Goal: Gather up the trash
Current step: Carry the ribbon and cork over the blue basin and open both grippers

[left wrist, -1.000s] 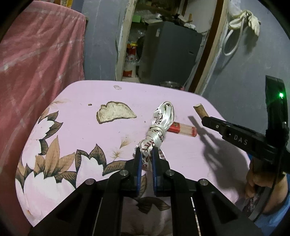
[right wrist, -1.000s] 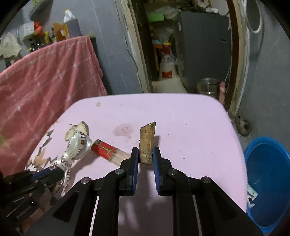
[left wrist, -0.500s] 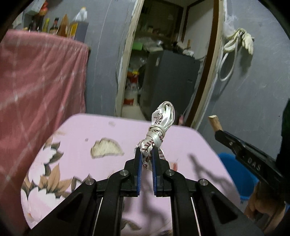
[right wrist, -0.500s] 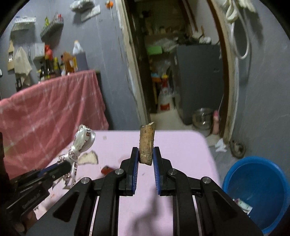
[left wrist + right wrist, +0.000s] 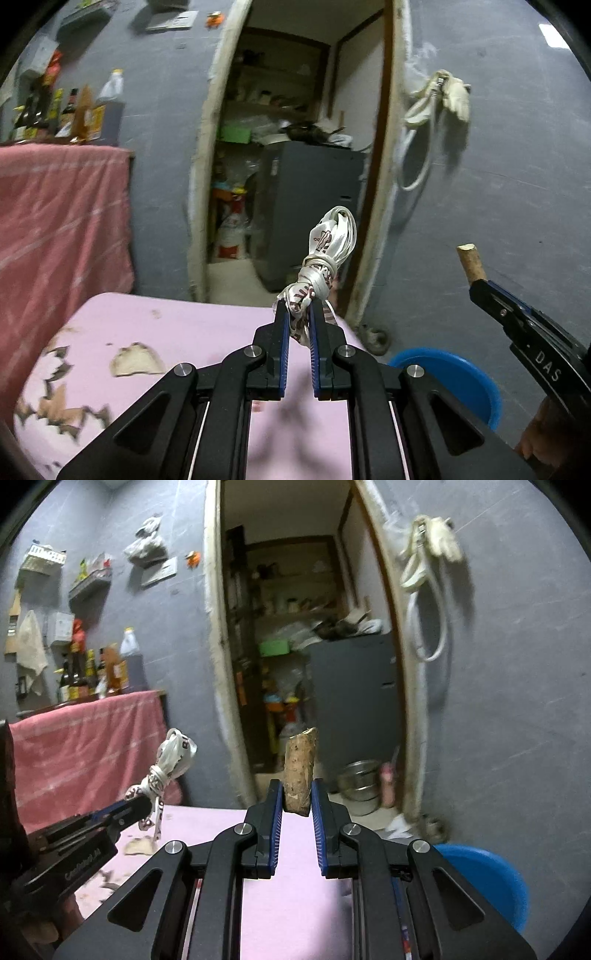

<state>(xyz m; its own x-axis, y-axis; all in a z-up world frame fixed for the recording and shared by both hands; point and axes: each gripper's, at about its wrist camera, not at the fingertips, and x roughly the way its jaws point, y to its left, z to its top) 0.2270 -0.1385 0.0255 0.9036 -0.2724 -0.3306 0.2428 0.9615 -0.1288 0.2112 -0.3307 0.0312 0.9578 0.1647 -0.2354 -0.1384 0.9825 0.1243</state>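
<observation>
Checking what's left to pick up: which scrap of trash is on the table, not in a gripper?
The torn flat scrap on the pink table; the knotted wrapper and brown stub are gripped.

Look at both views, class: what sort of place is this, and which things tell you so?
Probably a home kitchen or utility room: bottles stand on a counter draped in pink cloth, a doorway opens onto a cluttered storeroom with a grey cabinet, and a blue tub sits on the floor.

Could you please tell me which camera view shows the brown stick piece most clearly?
The right wrist view: the brown stick piece stands large and central there, clamped in the right gripper, its rough surface visible. The left wrist view shows it small at the right edge, its lower end hidden.
</observation>
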